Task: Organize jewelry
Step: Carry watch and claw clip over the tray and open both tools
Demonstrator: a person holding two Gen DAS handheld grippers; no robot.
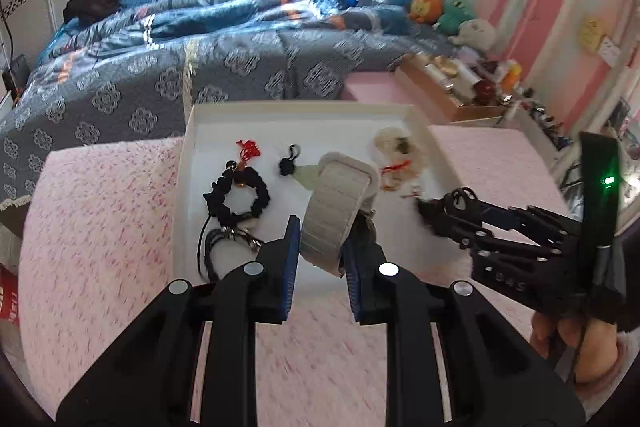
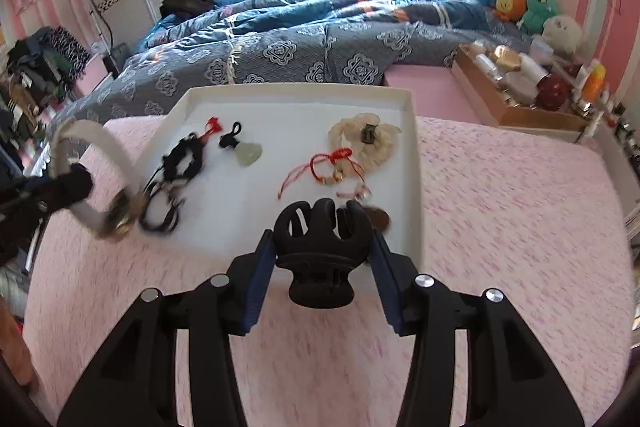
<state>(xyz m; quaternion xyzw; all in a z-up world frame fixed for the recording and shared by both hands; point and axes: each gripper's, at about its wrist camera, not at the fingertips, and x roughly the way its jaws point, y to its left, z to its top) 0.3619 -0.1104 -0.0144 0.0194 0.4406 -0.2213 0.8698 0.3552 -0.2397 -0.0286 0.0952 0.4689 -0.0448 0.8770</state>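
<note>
Now: watch band (image 1: 340,211) btwn left tool (image 1: 320,259) pads, above tray (image 1: 188,163).

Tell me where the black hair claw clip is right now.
The black hair claw clip is clamped in the right hand-held gripper, low in the right wrist view, above the near edge of the white tray, near the red string bracelet.

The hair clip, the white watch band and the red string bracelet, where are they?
black hair clip (image 2: 318,255): right wrist view, on its body between the gripper pads.
white watch band (image 1: 334,215): left wrist view, on the ribbed strap.
red string bracelet (image 2: 320,163): right wrist view, on the red loop.
</note>
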